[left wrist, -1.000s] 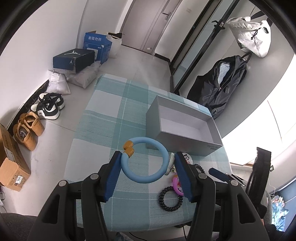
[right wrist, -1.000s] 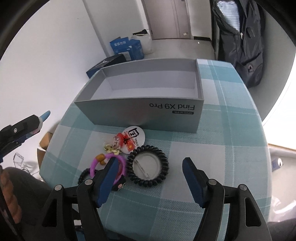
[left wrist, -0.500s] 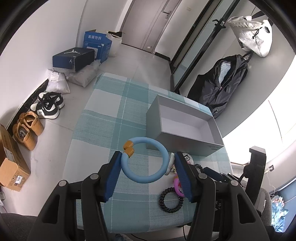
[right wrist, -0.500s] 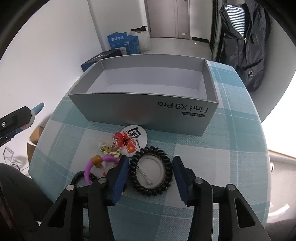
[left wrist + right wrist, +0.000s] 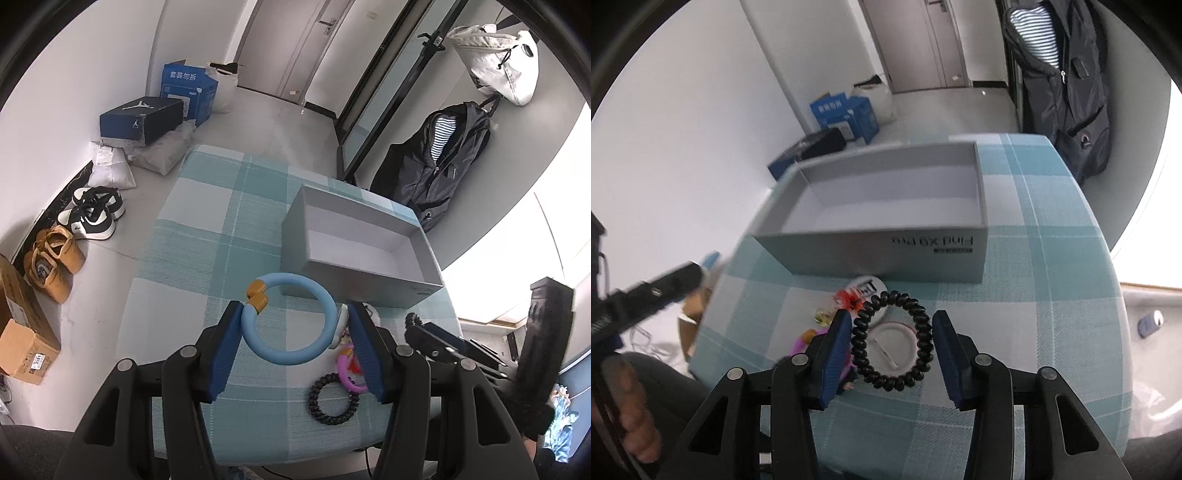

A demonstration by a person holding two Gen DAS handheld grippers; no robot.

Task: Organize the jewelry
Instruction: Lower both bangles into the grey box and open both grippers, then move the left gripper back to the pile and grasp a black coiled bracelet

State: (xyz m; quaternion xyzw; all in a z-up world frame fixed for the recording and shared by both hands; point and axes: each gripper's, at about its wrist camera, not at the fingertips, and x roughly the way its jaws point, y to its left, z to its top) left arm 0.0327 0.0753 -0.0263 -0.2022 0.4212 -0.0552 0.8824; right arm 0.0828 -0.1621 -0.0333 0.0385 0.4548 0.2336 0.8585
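Both pairs of jaws grip a ring. On the left gripper (image 5: pixel 293 325) the blue jaws stand at a middling width and press on either side of a light blue bangle (image 5: pixel 290 319) with an orange clasp at its upper left; the bangle is held above the checked teal worktop (image 5: pixel 207 258), near its near edge. On the right gripper (image 5: pixel 892 345) the jaws have just been closing and now hold a black spiral hair tie (image 5: pixel 891 339) between them, its left side against the left pad and its right side close to the right pad; whether that side touches is hard to tell. The tie looks lifted clear of the cloth, with a round white badge (image 5: pixel 892 345) lying face down beneath it.

An open grey phone box (image 5: pixel 886 218) sits toward the far right part of the worktop, its printed long wall facing the grippers and its inside bare. Just in front of that wall lie a second white badge (image 5: pixel 866 286) and a small red charm (image 5: pixel 847 297), blurred. Nearer the near edge, left of the right gripper, a pink bangle (image 5: pixel 347 373) and a second black spiral hair tie (image 5: pixel 334 398) rest on the cloth, close together.

On the floor beyond the left edge are shoes (image 5: pixel 94 218) and cardboard boxes (image 5: pixel 22 339); a dark jacket (image 5: pixel 439 166) hangs past the far right corner.
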